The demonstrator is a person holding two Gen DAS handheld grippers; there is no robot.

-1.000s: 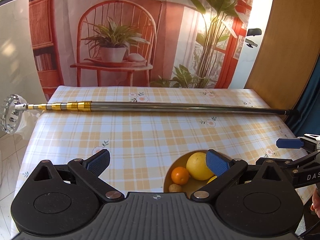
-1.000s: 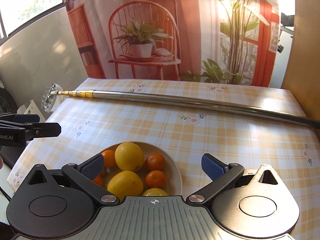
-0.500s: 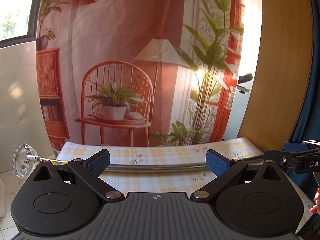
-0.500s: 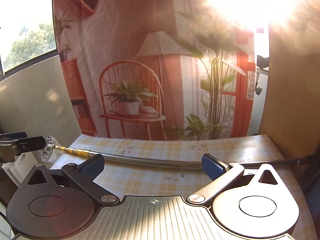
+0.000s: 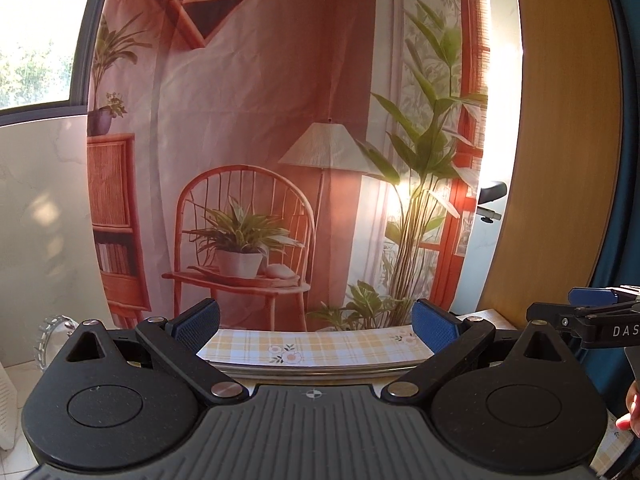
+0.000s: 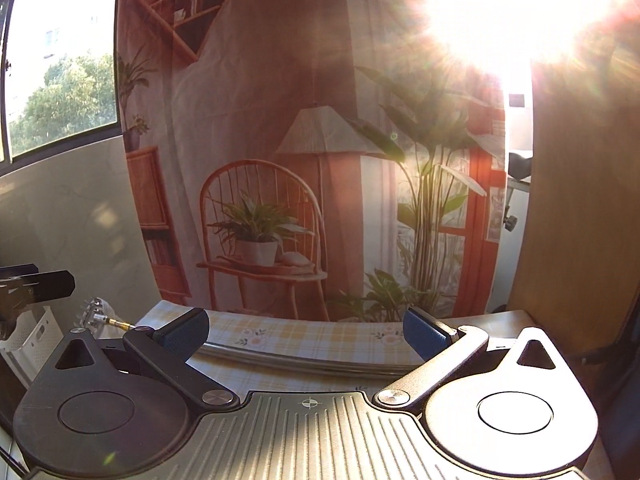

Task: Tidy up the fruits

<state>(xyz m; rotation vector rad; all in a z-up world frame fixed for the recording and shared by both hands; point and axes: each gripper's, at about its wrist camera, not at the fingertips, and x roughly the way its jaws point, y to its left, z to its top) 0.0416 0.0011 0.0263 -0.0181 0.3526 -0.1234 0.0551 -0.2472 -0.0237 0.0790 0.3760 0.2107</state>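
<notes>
left tool [image 5: 315, 326]: apart, empty | right tool [image 6: 306, 330]: apart, empty (both above table [image 5: 320, 346])

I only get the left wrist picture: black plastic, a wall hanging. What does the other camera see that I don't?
Observer: Sun glare whites out its top right corner.
Operator: Anything more of that metal pole?
Observer: Yes, a gold section joins it to its spiked head.
Operator: And the left gripper itself?
Observer: It pokes in at the left edge, seen sideways.
</notes>
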